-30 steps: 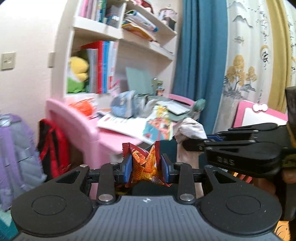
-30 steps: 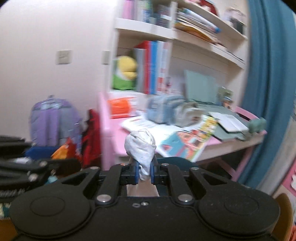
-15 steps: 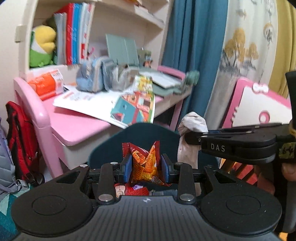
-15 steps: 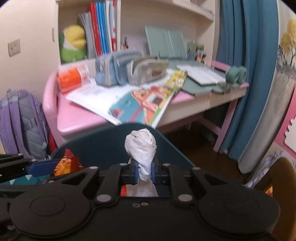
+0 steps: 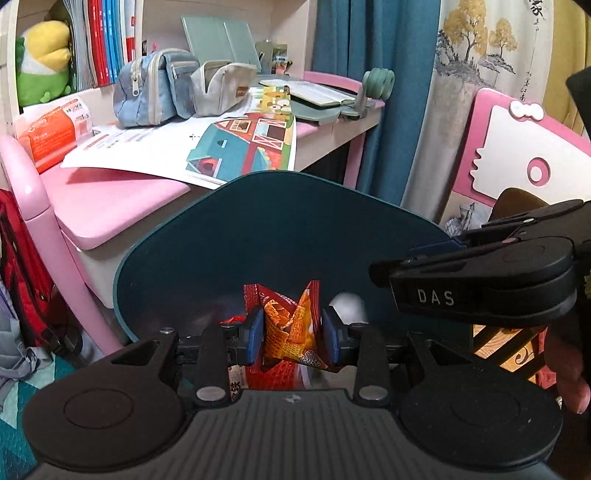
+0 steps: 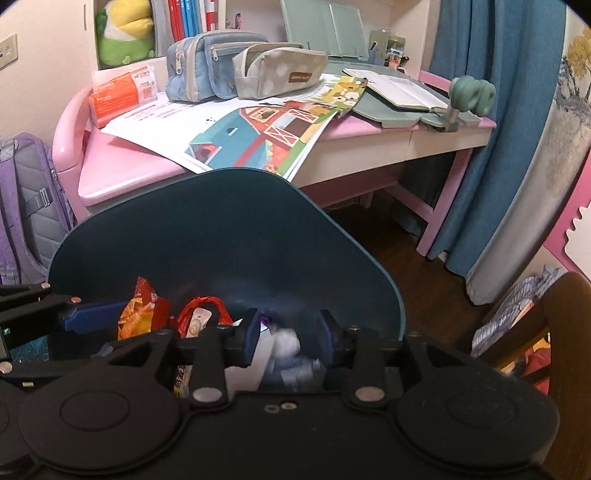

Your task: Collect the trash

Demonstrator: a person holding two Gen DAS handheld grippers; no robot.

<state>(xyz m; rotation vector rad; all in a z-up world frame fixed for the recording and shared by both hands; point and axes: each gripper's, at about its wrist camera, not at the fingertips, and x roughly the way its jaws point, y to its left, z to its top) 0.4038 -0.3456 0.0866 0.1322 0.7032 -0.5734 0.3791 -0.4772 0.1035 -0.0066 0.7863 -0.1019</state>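
Over the teal bin (image 5: 258,229), the left gripper (image 5: 291,334) pinches an orange wrapper (image 5: 290,326) above the opening, not yet dropped. The right gripper (image 6: 290,334) stands wide open and empty, a white wad (image 6: 286,345) lying below it among other trash. One release seems left.

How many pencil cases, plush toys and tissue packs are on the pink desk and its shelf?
Pencil cases: 2, a blue one and a grey dotted one.
Plush toys: 1, green and yellow.
Tissue packs: 1, orange.
Total: 4.
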